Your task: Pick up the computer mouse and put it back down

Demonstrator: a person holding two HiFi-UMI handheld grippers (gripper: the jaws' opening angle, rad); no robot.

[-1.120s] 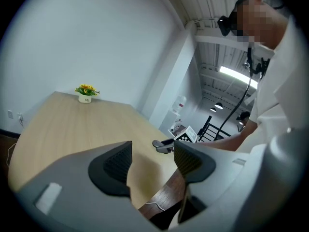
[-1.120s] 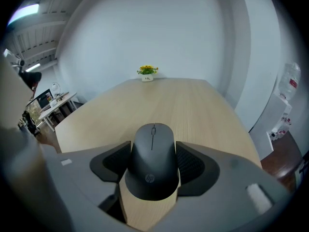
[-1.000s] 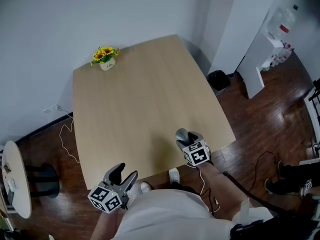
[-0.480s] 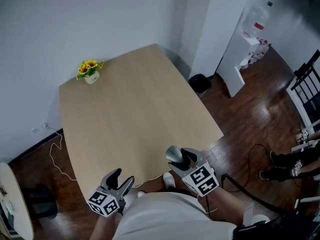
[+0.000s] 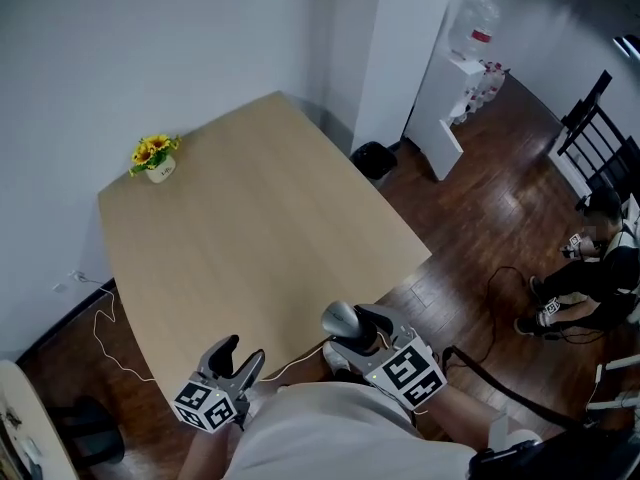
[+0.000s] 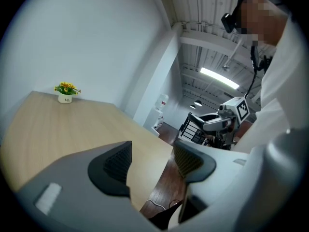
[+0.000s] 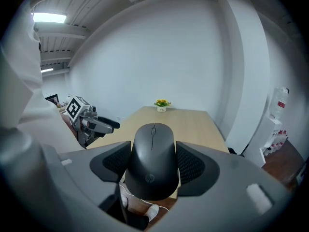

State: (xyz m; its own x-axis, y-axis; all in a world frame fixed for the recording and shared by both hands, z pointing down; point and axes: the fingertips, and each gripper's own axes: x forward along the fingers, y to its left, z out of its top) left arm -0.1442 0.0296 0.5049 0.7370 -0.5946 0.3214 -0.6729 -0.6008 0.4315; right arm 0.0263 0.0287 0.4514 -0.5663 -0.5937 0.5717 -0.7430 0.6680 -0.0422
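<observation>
Before you lies a light wooden table with a small pot of yellow flowers near its far left corner, close to the white wall. Past the table's far right corner you see a black bin on the dark wooden floor, and beyond it a white stand bearing a water bottle. A black chair stands at your far right

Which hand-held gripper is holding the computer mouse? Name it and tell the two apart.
The right hand-held gripper: its jaws are shut on the sides of the black computer mouse. The left hand-held gripper has its jaws apart with nothing between them.
</observation>
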